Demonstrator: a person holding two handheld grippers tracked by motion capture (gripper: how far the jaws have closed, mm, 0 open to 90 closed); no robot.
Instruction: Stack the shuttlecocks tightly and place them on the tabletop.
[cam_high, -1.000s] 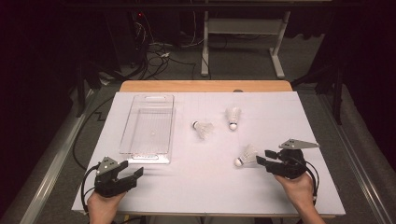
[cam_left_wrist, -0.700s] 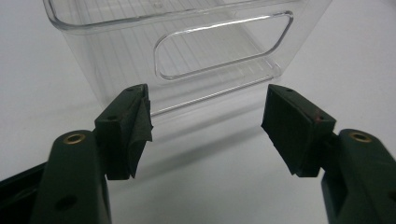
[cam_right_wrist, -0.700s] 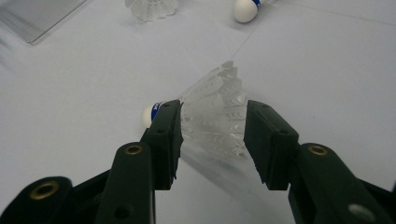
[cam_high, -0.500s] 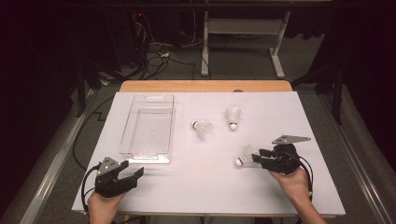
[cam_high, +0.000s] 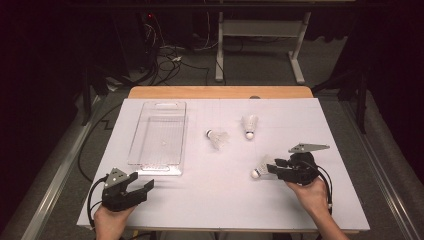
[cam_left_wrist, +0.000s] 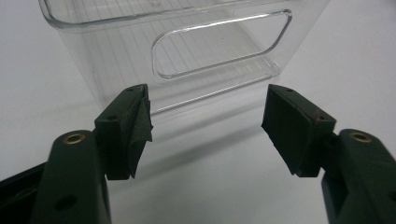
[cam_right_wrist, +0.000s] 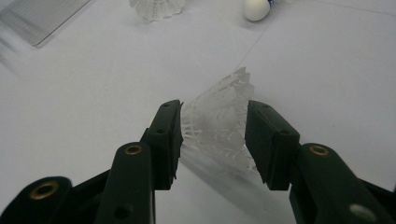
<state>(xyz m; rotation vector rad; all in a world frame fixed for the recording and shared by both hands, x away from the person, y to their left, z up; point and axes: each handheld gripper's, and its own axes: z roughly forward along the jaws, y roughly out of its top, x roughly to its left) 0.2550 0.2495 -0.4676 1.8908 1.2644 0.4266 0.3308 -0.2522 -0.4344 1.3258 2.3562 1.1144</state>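
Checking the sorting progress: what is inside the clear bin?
Nothing shows inside the clear bin; its ribbed floor looks bare. All three shuttlecocks lie outside, one between the right gripper's jaws.

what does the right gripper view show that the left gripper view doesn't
The right gripper view has the right gripper with its jaws on either side of a shuttlecock's white skirt, touching or nearly so. Farther off lie a second shuttlecock's skirt and a third one's cork tip. The left gripper view has the left gripper, jaws wide open around nothing, facing the handle end of a clear plastic bin. Shared: the white table surface and a pair of black jaws.
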